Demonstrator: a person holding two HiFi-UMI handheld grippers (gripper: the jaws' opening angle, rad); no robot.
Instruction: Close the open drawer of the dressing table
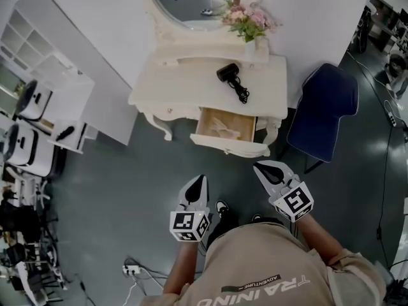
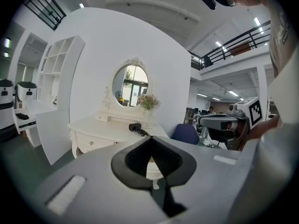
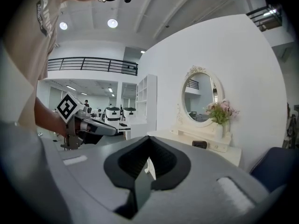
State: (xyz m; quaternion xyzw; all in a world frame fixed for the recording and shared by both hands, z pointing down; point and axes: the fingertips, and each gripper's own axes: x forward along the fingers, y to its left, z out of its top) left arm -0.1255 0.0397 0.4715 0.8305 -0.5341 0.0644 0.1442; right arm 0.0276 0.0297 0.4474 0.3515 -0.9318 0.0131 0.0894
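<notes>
The white dressing table (image 1: 185,81) stands against the wall ahead of me. Its right-hand drawer (image 1: 228,146) is pulled out, showing a wooden inside with pale items lying in it. My left gripper (image 1: 201,179) hangs over the floor a short way in front of the drawer, jaws together and empty. My right gripper (image 1: 260,167) is closer to the drawer's front right corner, also shut on nothing. In the left gripper view the table (image 2: 100,125) lies ahead beyond the left gripper (image 2: 152,139). The right gripper view shows the right gripper (image 3: 148,138) aimed at the table's side (image 3: 205,141).
A black hair dryer (image 1: 227,72) with its cord lies on the tabletop. A vase of pink flowers (image 1: 247,19) and an oval mirror (image 1: 191,2) stand at the back. A dark blue chair (image 1: 325,110) sits right of the table, white shelving (image 1: 57,88) to the left, a power strip (image 1: 131,269) on the floor.
</notes>
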